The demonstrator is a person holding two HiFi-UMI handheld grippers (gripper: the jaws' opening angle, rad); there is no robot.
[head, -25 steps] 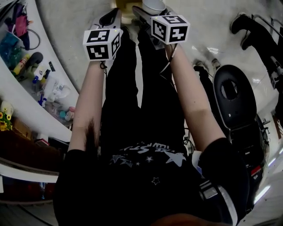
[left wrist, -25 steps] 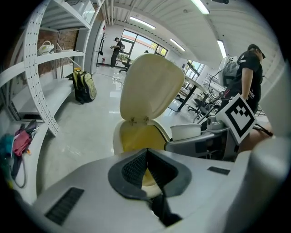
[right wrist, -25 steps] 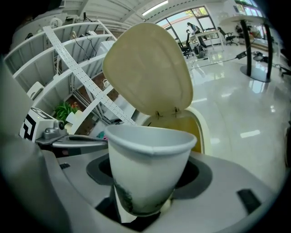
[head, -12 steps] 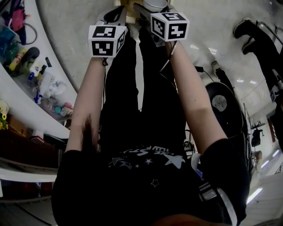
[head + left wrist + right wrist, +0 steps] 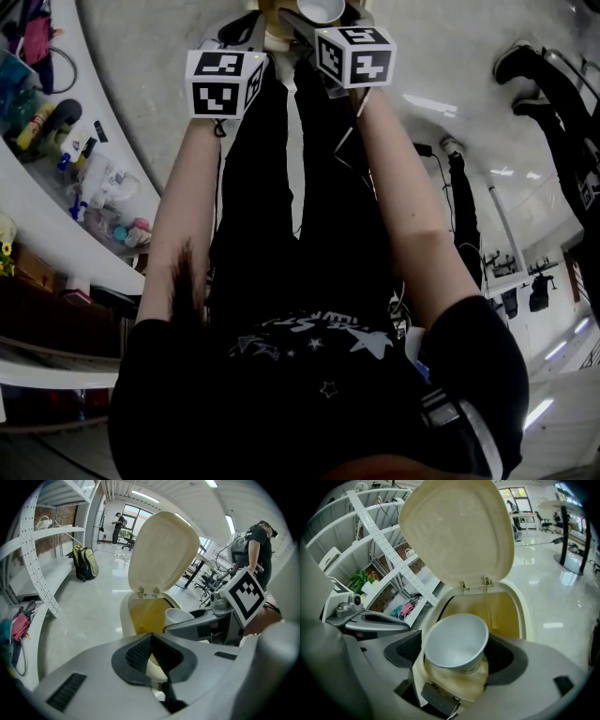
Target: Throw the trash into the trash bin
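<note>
Trash, a plain white cup, sits mouth-up between the jaws of the right gripper, which are opening wide, pads off its sides, just above the near rim of the trash bin. The bin's cream lid stands raised at the far side. The left gripper, just to the left, is clenched on nothing.
</note>
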